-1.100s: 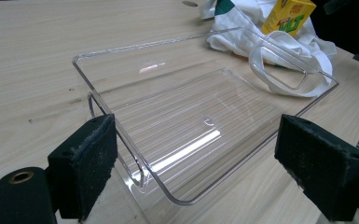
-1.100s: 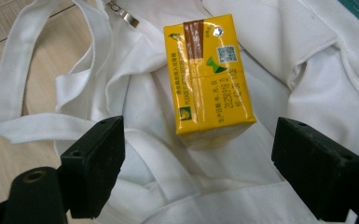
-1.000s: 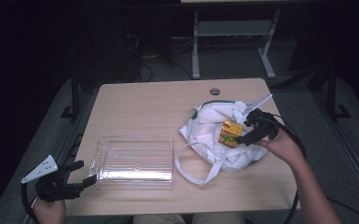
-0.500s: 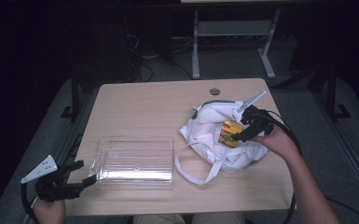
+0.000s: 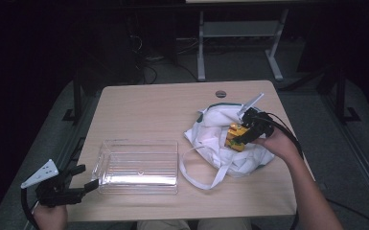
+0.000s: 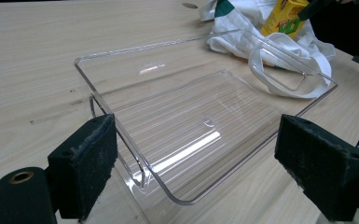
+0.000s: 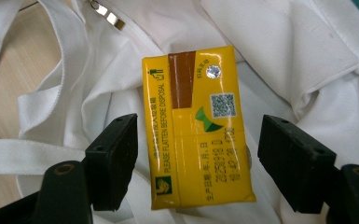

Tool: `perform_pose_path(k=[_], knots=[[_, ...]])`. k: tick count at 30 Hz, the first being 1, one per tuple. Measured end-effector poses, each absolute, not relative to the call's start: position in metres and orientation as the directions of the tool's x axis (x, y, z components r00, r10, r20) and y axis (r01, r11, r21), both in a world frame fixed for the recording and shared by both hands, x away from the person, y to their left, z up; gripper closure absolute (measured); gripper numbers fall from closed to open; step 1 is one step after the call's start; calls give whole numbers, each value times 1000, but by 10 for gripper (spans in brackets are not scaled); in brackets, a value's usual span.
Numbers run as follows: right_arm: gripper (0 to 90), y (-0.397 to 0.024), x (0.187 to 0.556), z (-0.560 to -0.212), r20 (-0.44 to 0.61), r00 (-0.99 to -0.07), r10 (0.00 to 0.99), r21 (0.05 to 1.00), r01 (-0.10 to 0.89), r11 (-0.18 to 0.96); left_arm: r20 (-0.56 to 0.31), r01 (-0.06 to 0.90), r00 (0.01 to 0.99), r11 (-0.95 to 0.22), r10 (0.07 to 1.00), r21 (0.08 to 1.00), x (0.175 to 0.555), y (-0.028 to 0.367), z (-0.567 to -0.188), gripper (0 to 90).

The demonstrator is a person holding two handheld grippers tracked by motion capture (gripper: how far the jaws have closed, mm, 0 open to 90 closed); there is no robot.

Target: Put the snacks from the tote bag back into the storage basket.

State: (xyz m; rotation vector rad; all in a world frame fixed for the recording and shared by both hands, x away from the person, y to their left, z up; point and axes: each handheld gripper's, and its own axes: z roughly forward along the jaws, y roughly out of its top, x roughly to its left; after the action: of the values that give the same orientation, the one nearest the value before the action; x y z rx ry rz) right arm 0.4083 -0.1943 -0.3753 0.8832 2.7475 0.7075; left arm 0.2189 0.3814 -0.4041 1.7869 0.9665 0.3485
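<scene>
A yellow drink carton (image 5: 232,140) lies on a crumpled white cloth bag (image 5: 211,134) at the right of the table. My right gripper (image 5: 238,135) reaches over the bag. In the right gripper view the carton (image 7: 198,126) lies between the right gripper (image 7: 203,163) jaws, which have just been closing; a gap shows on each side, so the pads do not press on it. A clear plastic tray (image 5: 139,142) sits at the front left. My left gripper (image 5: 87,178) stands open at its near left corner, and the left gripper (image 6: 203,168) jaws straddle the tray's rim (image 6: 93,88).
The wooden table (image 5: 148,110) has a round cable hole (image 5: 221,94) near its far edge. A loop of the bag's strap (image 5: 196,172) trails toward the tray. A white metal frame (image 5: 239,28) stands on the dark floor behind.
My right gripper has shifted slightly left and down over the carton and its jaws have narrowed around it. The left gripper and the tray have stayed put.
</scene>
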Motion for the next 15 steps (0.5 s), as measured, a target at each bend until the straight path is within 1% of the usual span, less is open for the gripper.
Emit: perform_pose_path(k=[4,7,11,15], knots=[[298,-191,411,-379,-20,-811,585,479,506,718,-196,446,635,-147,747,883,219,382,-404,127],[325,-189,413,-381,-18,-813,582,473,506,721,-196,445,636,-147,746,883,219,382,-404,127],[374,-188,416,-385,-16,-818,575,461,504,730,-194,446,637,-151,746,882,219,382,-404,127],[442,-186,417,-387,-14,-827,563,453,496,740,-196,447,635,-148,747,882,219,382,-404,127]])
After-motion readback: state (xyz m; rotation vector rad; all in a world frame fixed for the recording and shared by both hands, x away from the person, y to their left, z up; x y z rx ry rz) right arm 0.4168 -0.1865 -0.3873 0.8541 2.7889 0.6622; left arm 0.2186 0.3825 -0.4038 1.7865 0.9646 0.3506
